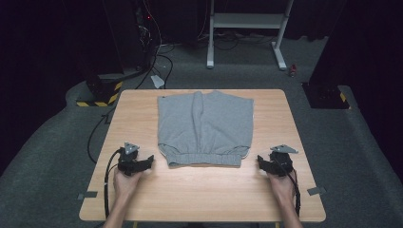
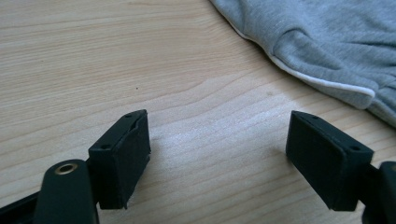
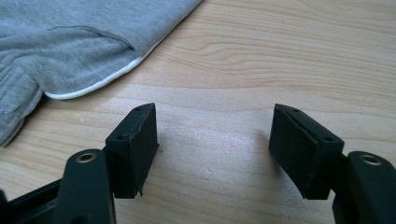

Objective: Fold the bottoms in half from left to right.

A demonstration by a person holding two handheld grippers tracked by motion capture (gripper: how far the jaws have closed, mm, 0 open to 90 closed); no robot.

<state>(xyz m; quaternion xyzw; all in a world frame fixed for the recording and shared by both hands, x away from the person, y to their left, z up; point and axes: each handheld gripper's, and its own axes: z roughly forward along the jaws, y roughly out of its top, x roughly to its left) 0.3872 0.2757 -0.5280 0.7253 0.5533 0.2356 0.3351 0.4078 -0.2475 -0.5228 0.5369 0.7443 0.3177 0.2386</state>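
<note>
A pair of grey shorts (image 1: 204,126) lies flat in the middle of the wooden table (image 1: 199,190), waistband toward the person. My left gripper (image 1: 151,160) rests on the table just left of the waistband corner, open, with bare wood between its jaws. In the left gripper view (image 2: 217,158) the shorts' white-edged hem (image 2: 327,51) lies ahead to the right. My right gripper (image 1: 260,160) sits just right of the waistband, also open and holding nothing. The right gripper view (image 3: 212,144) has the shorts (image 3: 70,42) ahead to the left.
A white desk frame (image 1: 247,28) stands beyond the table on grey carpet. Black stands with yellow-striped bases (image 1: 100,92) and cables lie at the far left. Bare tabletop runs in front of the shorts and along both sides.
</note>
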